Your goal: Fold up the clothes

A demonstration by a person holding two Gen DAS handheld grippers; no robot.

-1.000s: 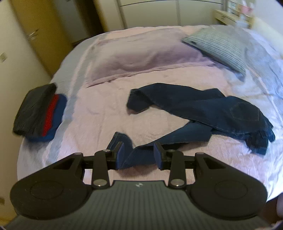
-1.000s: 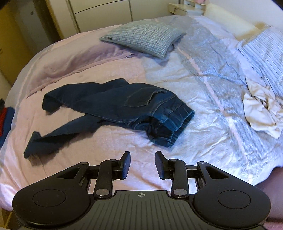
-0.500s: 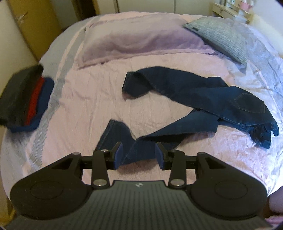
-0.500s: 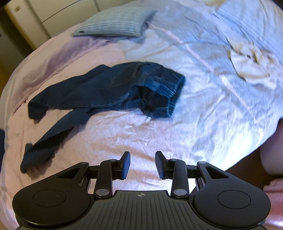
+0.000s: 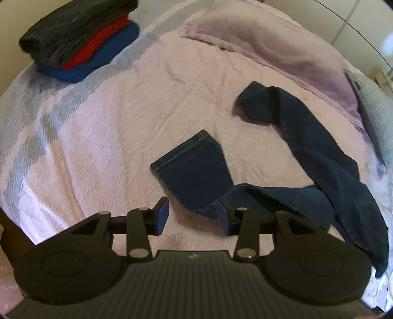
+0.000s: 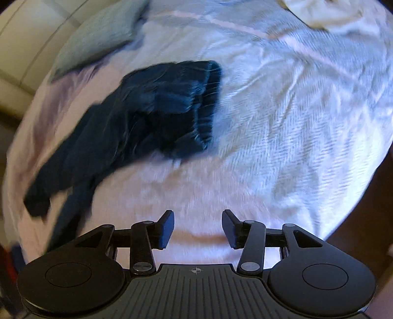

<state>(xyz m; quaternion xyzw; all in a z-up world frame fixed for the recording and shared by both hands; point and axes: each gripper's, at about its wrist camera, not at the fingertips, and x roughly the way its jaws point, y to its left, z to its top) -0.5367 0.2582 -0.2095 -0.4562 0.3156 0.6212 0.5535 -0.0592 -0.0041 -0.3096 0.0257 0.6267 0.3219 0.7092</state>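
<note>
Bed (image 5: 103,127) under pink cover fills both views. Dark jeans (image 5: 319,157) sprawl unfolded ahead of both fingers, one leg hem just beyond left gripper (image 5: 192,217), its fingers wide apart, holding nothing. Right gripper (image 6: 197,229) likewise spread, empty, jeans ahead-left. Folded clothes stack (image 5: 81,39) far ahead-left of left fingers.

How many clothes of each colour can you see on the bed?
Dark blue denim jeans, lying spread out: 1
Black folded garment, top of the stack: 1
Red folded garment, middle of the stack: 1
Blue folded garment, bottom of the stack: 1
Cream crumpled garment: 1
Total: 5
</note>
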